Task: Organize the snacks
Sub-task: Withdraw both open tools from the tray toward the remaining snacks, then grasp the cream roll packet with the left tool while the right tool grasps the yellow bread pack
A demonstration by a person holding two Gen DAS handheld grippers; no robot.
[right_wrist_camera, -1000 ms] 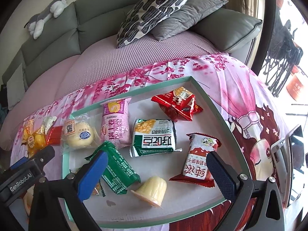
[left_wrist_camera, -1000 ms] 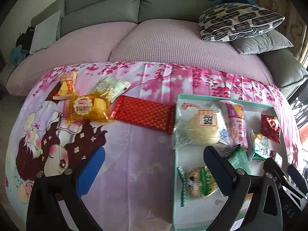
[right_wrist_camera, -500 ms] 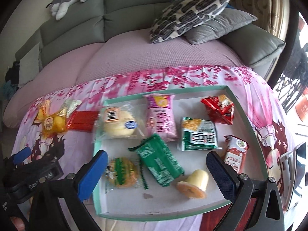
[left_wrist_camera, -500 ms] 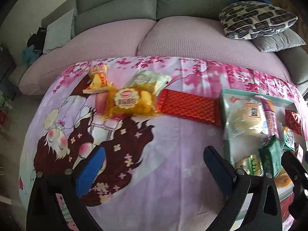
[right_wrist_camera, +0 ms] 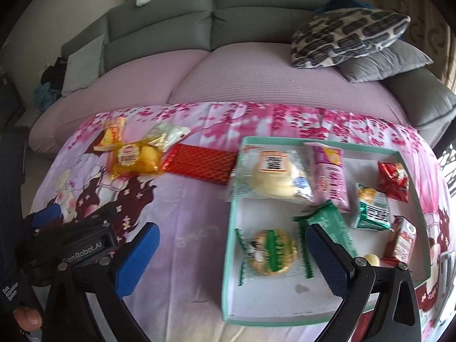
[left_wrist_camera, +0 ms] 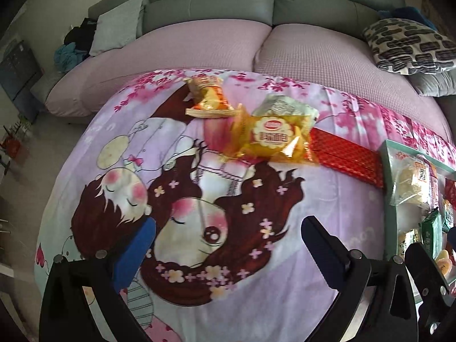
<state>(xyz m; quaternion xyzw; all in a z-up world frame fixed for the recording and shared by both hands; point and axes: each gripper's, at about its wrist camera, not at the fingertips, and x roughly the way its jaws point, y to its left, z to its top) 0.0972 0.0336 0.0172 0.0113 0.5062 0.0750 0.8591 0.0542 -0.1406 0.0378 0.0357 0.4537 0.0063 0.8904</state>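
Note:
A yellow bread packet (left_wrist_camera: 270, 139) (right_wrist_camera: 135, 158), an orange snack packet (left_wrist_camera: 208, 98) (right_wrist_camera: 112, 135), a pale wrapper (left_wrist_camera: 285, 107) and a long red packet (left_wrist_camera: 344, 156) (right_wrist_camera: 199, 164) lie loose on the pink cartoon cloth. A mint-edged white tray (right_wrist_camera: 230, 259) (left_wrist_camera: 389, 176) holds several snacks: a clear-bagged bun (right_wrist_camera: 270, 176), a pink packet (right_wrist_camera: 329, 173), green packets, a round cookie pack (right_wrist_camera: 269, 249). My left gripper (left_wrist_camera: 228, 252) is open and empty over the cloth, well short of the loose snacks. My right gripper (right_wrist_camera: 232, 256) is open and empty above the tray's left edge.
A grey sofa with pink seat cover (right_wrist_camera: 242, 71) runs behind the table. Patterned (right_wrist_camera: 347, 34) and grey (right_wrist_camera: 384, 62) cushions lie at its right. The left gripper's body (right_wrist_camera: 71, 245) shows at the right view's lower left. The floor lies left of the table (left_wrist_camera: 28, 171).
Both grippers have swung left. The loose snacks have come toward the centre of the left view and the tray has slid to its right edge. Both stay open.

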